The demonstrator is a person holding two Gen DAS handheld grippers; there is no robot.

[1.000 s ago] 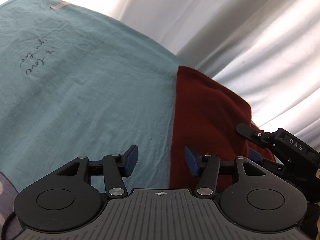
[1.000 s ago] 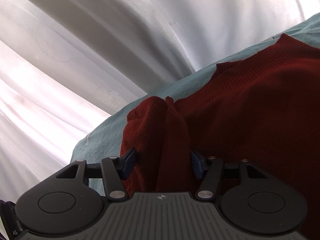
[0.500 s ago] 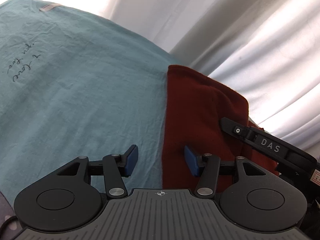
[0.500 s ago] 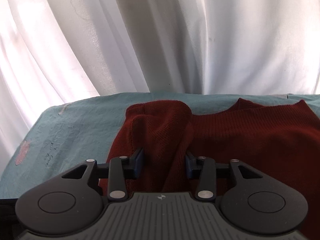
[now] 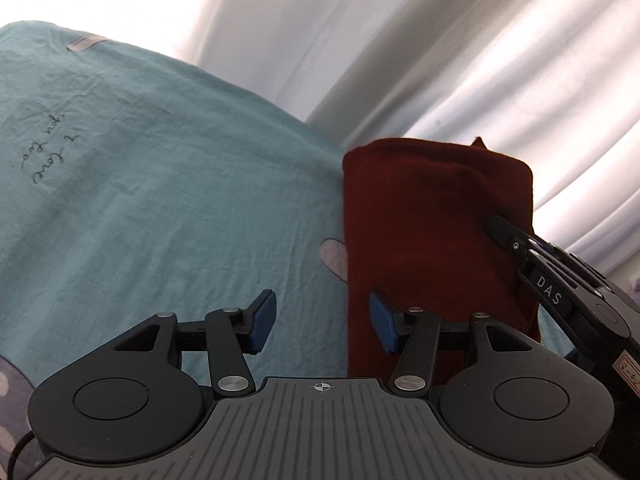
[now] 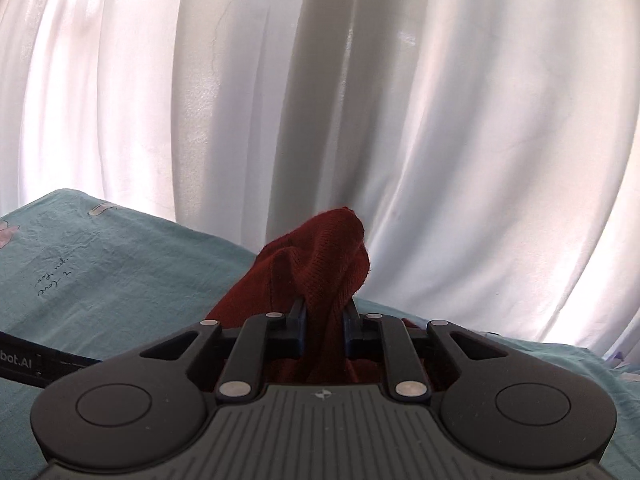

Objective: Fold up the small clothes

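The right gripper point(image 6: 324, 322), jaws just closing, is pinching a bunched fold of the dark red knitted garment point(image 5: 432, 216) lying on the teal bedsheet point(image 5: 160, 200). The left gripper point(image 5: 322, 322) is hovering spread, empty, beside white curtains point(image 6: 360, 100).

Dark red knit garment point(image 5: 436, 216), bunched, partly lifted

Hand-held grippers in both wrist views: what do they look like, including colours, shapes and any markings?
Both look alike. The left hand-held gripper has a dark grey ribbed body, two round black discs, black linkage arms with silver rivets, and blue pads. The right hand-held gripper has the same build; seen from the left wrist view, its side bears white "DAS" lettering. No hand or sleeve shows.
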